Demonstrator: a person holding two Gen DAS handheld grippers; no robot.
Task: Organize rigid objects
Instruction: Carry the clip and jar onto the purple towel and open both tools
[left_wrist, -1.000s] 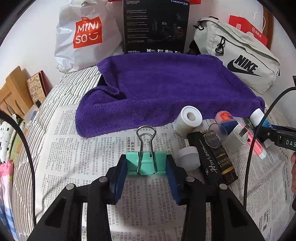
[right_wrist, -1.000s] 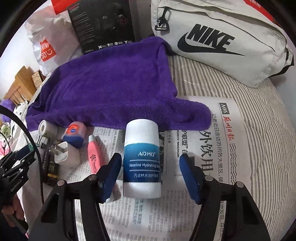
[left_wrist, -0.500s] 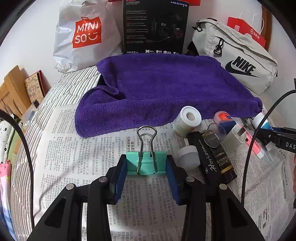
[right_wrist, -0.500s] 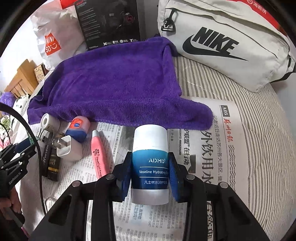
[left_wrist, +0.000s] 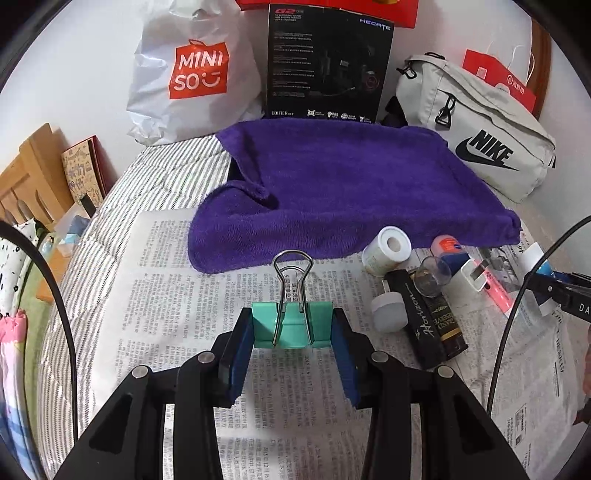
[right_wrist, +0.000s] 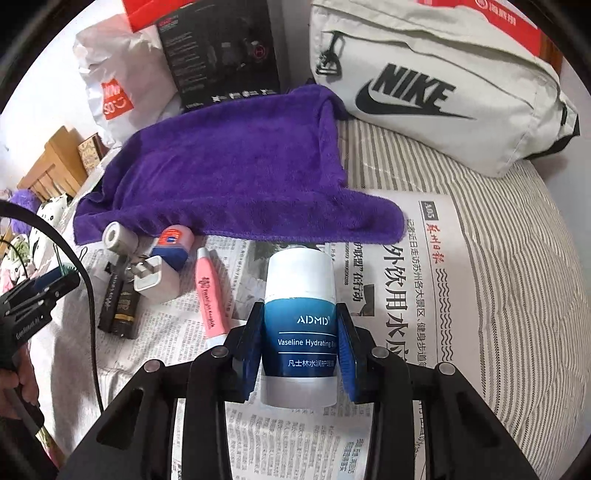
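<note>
Gripping a blue-and-white lotion bottle (right_wrist: 300, 325) just in front of the purple towel (right_wrist: 236, 173), the right gripper (right_wrist: 300, 354) has just closed its fingers (right_wrist: 248, 350) on the label band, the bottle standing upright between them over the newspaper (right_wrist: 402, 280) spread on the bed. The left gripper (left_wrist: 292, 343) holds a green binder clip (left_wrist: 291, 325) by its sides, wire handles upright. The remaining small items (left_wrist: 417, 288) lie clustered between the two. To carry the bottle well, it seems wise to lift straight, keep it vertical, and steer clear of the pink tube (right_wrist: 213, 295) just beside it.
</note>
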